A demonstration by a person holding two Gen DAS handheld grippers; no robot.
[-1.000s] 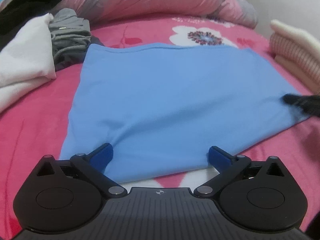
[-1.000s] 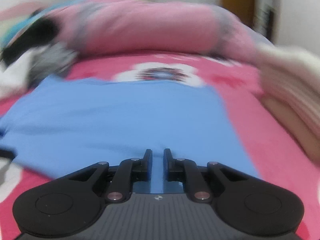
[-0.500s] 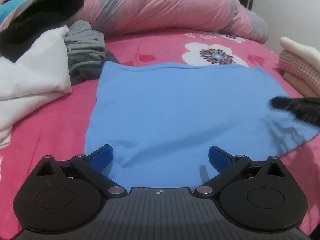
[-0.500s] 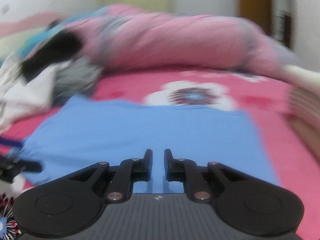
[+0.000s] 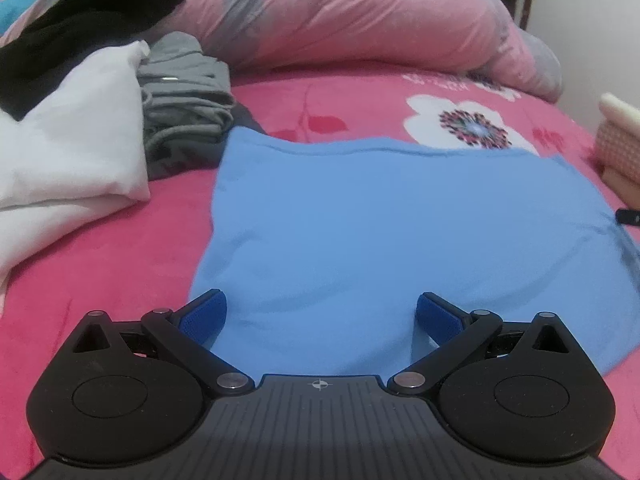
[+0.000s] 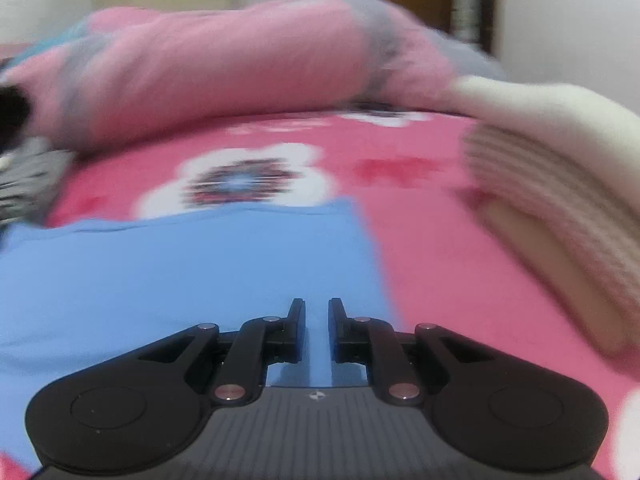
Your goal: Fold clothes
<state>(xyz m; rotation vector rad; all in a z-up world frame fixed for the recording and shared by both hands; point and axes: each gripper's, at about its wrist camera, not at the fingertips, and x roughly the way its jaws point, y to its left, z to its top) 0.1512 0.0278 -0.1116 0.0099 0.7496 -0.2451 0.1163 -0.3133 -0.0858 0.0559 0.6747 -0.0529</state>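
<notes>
The blue garment (image 5: 400, 220) lies spread on the pink bedspread (image 5: 100, 256) as a flat, roughly rectangular panel with a hemmed edge at its far side; no sleeves or collar show, so it may already be folded over at least once, though the pictures do not settle that. The left gripper (image 5: 320, 312) hangs low over the near edge with its blue pads wide apart and nothing between them. The right gripper (image 6: 316, 320) sits over the near right corner of the cloth; its jaws are almost together with a thin gap, and blue cloth shows in that gap, but the view is blurred and I cannot tell whether they pinch the fabric or merely hover above it. To the left a white garment (image 5: 68, 136), a grey one (image 5: 184, 100) and a black one (image 5: 80, 20) lie heaped; to the right a cream stack (image 6: 560, 192) looks folded. A pink quilt (image 5: 360, 20) lies bunched along the far side. My reading is that the blue piece is midway through folding, either waiting for a further fold or being smoothed after one. A further fold would call for both grippers to take the near edge at its two corners, lift together and carry it toward the far hem, keeping the cloth taut so that it lands without creases
</notes>
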